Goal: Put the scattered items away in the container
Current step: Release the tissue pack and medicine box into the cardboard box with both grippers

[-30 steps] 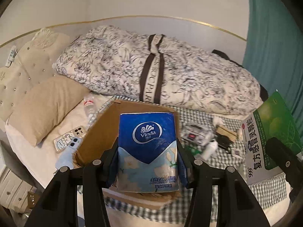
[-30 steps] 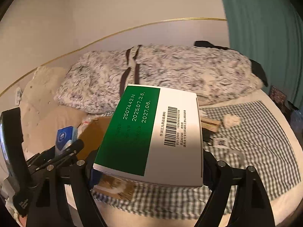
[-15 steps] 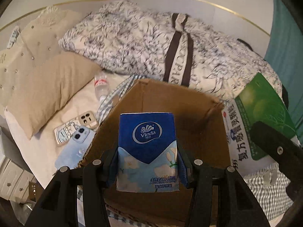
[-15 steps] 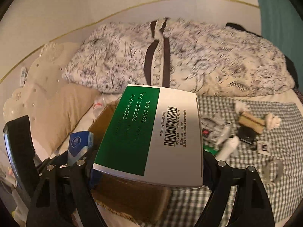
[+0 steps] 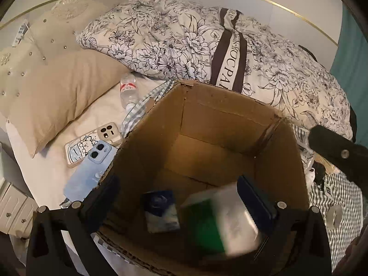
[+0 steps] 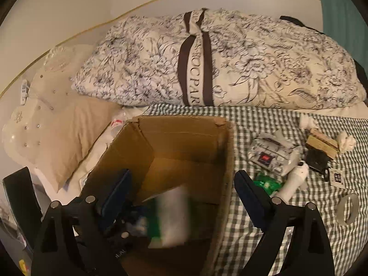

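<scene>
both hand-held grippers [image 5: 181, 204] [image 6: 184, 197] tilted down over cardboard box [image 5: 230, 124], jaws just opened wide, holding nothing.

Inside the cardboard box [image 5: 220, 124]: tissue pack [image 5: 161, 211] at left, medicine box [image 5: 220, 220] just beside it at right (blurred). Left of the cardboard box, on the sheet: two phones [image 5: 92, 147], a water bottle [image 5: 128, 87] behind them, a pillow [image 5: 57, 92] farther left. Behind all, a folded quilt [image 6: 218, 59]. Right of the cardboard box: scattered items, tape roll [image 6: 347, 209] nearest.

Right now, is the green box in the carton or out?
In: the green box, blurred, lies within the carton walls beside the tissue pack.
</scene>
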Demonstrator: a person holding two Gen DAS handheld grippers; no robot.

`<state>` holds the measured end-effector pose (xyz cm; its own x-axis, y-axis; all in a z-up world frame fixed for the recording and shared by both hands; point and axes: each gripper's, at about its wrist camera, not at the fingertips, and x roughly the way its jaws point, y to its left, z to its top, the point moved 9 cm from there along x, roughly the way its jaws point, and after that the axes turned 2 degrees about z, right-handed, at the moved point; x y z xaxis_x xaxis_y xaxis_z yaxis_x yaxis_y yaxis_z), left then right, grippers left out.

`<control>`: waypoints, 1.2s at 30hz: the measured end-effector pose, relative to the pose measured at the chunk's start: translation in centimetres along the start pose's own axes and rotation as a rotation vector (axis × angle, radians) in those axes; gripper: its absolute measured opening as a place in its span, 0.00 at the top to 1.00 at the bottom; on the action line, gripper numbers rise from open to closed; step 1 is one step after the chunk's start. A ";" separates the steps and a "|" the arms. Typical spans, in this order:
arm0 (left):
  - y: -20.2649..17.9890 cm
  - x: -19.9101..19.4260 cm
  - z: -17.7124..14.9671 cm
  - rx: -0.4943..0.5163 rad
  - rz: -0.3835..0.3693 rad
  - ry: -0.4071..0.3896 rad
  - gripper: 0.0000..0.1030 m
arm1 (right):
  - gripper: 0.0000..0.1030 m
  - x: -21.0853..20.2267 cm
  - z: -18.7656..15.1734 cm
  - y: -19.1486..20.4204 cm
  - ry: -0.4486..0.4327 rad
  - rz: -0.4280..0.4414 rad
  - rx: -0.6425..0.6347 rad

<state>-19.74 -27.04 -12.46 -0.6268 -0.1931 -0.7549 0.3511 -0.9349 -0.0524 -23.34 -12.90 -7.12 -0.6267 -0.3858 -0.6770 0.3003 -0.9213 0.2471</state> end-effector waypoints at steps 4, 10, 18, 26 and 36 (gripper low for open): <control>-1.2 -1.4 -0.1 0.012 -0.013 -0.014 0.00 | 0.12 -2.0 0.2 -1.9 -0.029 -0.033 0.019; -4.0 -4.9 -0.5 0.033 -0.047 -0.057 0.00 | 0.12 -6.4 -0.4 -5.2 -0.089 -0.079 0.043; -9.9 -9.4 -3.0 0.076 -0.114 -0.103 0.00 | 0.12 -12.7 -2.1 -10.5 -0.147 -0.144 0.076; -15.7 -13.2 -6.0 0.144 -0.160 -0.134 0.00 | 0.12 -19.0 -4.9 -16.1 -0.194 -0.206 0.102; -20.0 -13.9 -10.3 0.196 -0.169 -0.126 0.00 | 0.05 -24.0 -9.3 -22.5 -0.230 -0.260 0.130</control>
<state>-10.92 -2.60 -7.67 -0.7505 -0.0536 -0.6587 0.1010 -0.9943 -0.0342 -8.37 17.59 -2.88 -0.8198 -0.1248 -0.5589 0.0250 -0.9828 0.1829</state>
